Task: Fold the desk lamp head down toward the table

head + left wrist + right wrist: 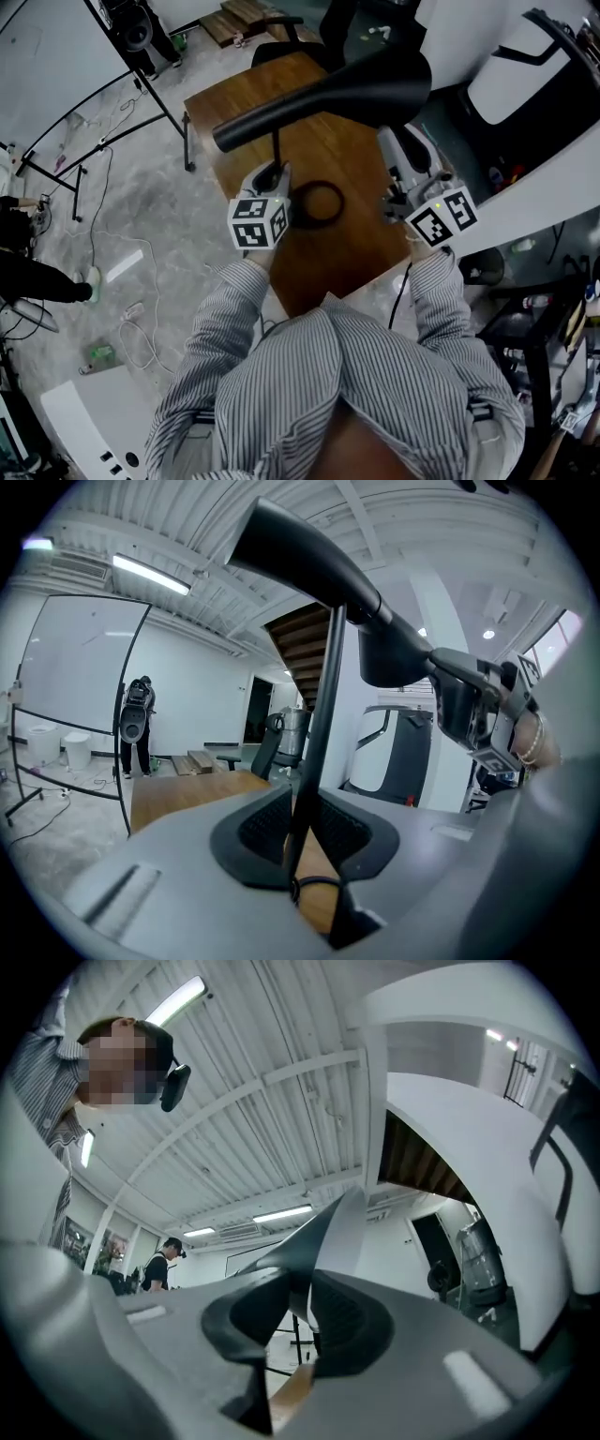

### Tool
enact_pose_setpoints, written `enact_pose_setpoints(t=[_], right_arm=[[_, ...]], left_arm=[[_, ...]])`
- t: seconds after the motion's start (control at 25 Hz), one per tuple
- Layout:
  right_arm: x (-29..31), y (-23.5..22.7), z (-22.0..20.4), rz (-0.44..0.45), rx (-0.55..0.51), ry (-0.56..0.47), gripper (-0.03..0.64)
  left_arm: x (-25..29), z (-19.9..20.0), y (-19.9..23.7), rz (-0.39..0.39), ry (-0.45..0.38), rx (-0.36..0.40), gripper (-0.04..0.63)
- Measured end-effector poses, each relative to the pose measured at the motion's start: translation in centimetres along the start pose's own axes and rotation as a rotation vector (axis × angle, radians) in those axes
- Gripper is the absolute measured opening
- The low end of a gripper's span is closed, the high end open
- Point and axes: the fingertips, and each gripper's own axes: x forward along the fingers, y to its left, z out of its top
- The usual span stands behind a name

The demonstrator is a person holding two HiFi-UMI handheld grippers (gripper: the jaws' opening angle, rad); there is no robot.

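Observation:
A black desk lamp stands on the wooden table [352, 248]. Its long head [328, 94] lies nearly level above the ring base [339, 201]. My left gripper [274, 174] is shut on the thin upright pole [319, 714], which runs between its pads [262, 822] in the left gripper view. The head [309, 560] rises up and to the left above that pole. My right gripper [401, 142] reaches under the head's wide end, and in the left gripper view it [473, 710] holds that end. In the right gripper view the head's thin edge [330, 1227] is pinched between the jaws.
A black stand frame [141, 94] is on the floor to the left, with cables around it. A chair [281, 47] sits past the table's far end. A white pod [525, 66] fills the right side. A person [136, 726] stands at the back of the room.

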Motion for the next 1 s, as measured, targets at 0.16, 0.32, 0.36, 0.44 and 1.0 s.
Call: enact_pose_setpoints(t=[0.16, 0.32, 0.36, 0.44, 1.0], right_arm=[[-0.8, -0.2, -3.8, -0.022, 0.079, 0.05, 0.069], [-1.6, 0.6, -8.4, -0.035, 0.151, 0.127, 0.064], [-1.7, 0.9, -9.2, -0.038, 0.17, 0.139, 0.063], [-1.8, 1.6, -10.7, -0.04, 0.198, 0.175, 0.061], [-1.2, 6.4, -17.6, -0.027, 0.322, 0.344, 0.058]], left_arm=[[0.2, -0.1, 0.2, -0.004, 0.007, -0.007, 0.064], [0.4, -0.1, 0.2, -0.008, 0.011, -0.006, 0.061], [0.4, 0.0, 0.2, -0.01, 0.013, -0.006, 0.061], [0.3, 0.1, 0.1, -0.012, 0.014, -0.009, 0.06], [0.3, -0.1, -0.1, -0.031, 0.018, -0.016, 0.06]])
